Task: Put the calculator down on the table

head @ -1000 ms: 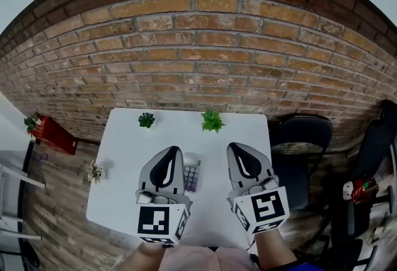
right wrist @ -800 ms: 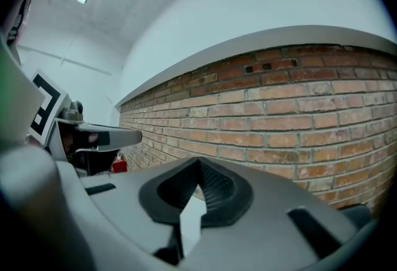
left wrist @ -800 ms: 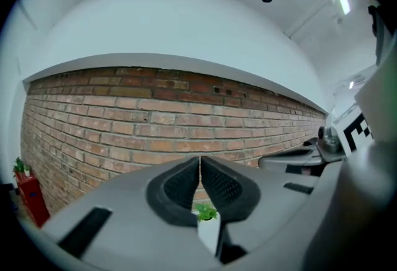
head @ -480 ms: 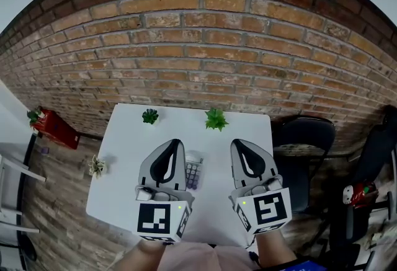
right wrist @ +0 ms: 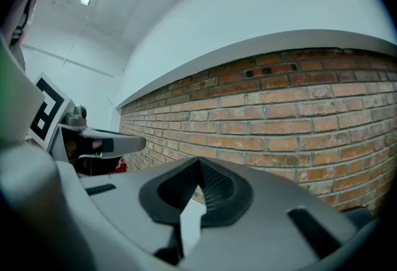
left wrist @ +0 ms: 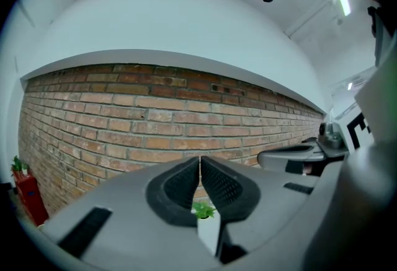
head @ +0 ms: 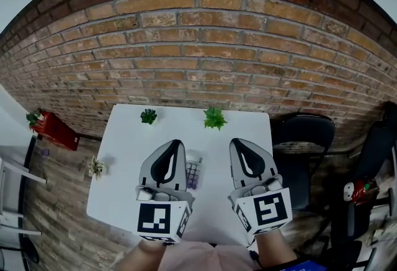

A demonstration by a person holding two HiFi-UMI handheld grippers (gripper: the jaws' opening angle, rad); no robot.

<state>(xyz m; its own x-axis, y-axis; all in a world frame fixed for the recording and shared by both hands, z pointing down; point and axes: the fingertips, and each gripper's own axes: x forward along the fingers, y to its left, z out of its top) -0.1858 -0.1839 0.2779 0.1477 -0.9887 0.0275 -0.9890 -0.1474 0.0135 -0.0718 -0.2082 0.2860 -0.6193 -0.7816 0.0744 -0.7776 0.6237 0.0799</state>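
The calculator (head: 193, 173), grey with a small screen and purple keys, lies flat on the white table (head: 127, 158) between my two grippers. My left gripper (head: 174, 143) hovers just left of it, jaws shut with nothing between them; its own view shows the tips (left wrist: 200, 159) pressed together. The right gripper (head: 236, 142) is held right of the calculator, also shut and empty, its tips (right wrist: 198, 162) meeting. Both point level towards the brick wall. Part of the calculator's left side is hidden under the left gripper.
Two small green potted plants (head: 148, 116) (head: 214, 118) stand at the table's far edge. A brick wall (head: 198, 59) rises behind. A dark chair (head: 302, 139) stands to the right, a red box (head: 54, 132) and another small plant (head: 95, 168) on the floor to the left.
The view has shifted slightly; both grippers stay shut in nearly the same place beside the calculator, which has not moved.
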